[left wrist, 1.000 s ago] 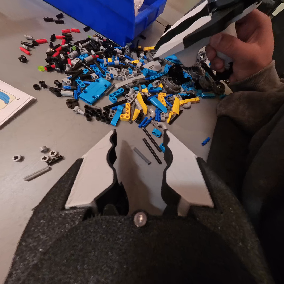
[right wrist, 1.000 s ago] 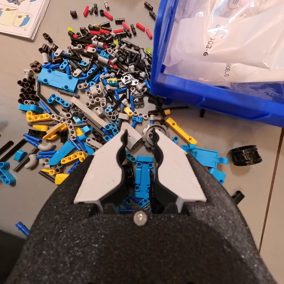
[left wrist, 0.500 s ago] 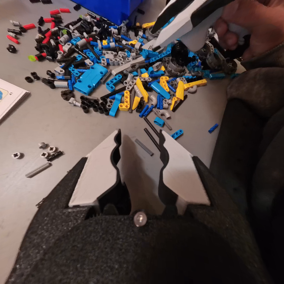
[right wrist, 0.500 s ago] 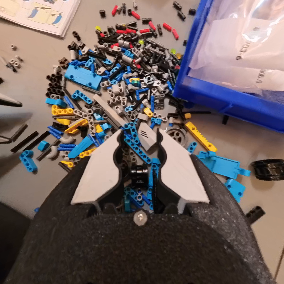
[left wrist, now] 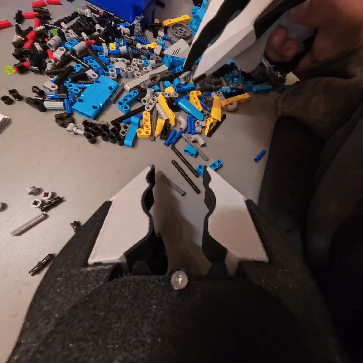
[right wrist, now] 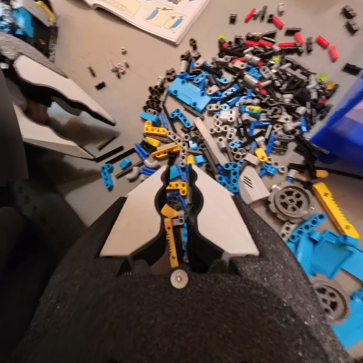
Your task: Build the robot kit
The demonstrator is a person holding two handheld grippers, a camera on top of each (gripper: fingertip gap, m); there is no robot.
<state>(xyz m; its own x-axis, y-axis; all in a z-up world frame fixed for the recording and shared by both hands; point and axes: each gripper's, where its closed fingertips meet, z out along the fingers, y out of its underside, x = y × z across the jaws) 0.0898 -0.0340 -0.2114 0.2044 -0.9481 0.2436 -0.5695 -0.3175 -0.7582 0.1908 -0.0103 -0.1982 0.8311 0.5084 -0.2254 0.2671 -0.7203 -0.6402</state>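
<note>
Left wrist view is showing the left gripper (left wrist: 178,169) hovering with fingers spread above a grey axle (left wrist: 172,185) on the worktop (left wrist: 59,161); the right gripper (right wrist: 177,167), fingers nearly closed, is dipping into the brick pile (right wrist: 245,117), grasp unclear.

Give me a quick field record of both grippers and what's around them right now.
left gripper: open, empty, low over bare table
nearest to left: short grey rod and two black rods just ahead of the tips
right gripper: nearly closed over the near edge of the parts pile; a grip cannot be confirmed
under right: yellow angled beam, yellow toothed bar
right side: grey wheel hub, blue bin
far left: open booklet
</note>
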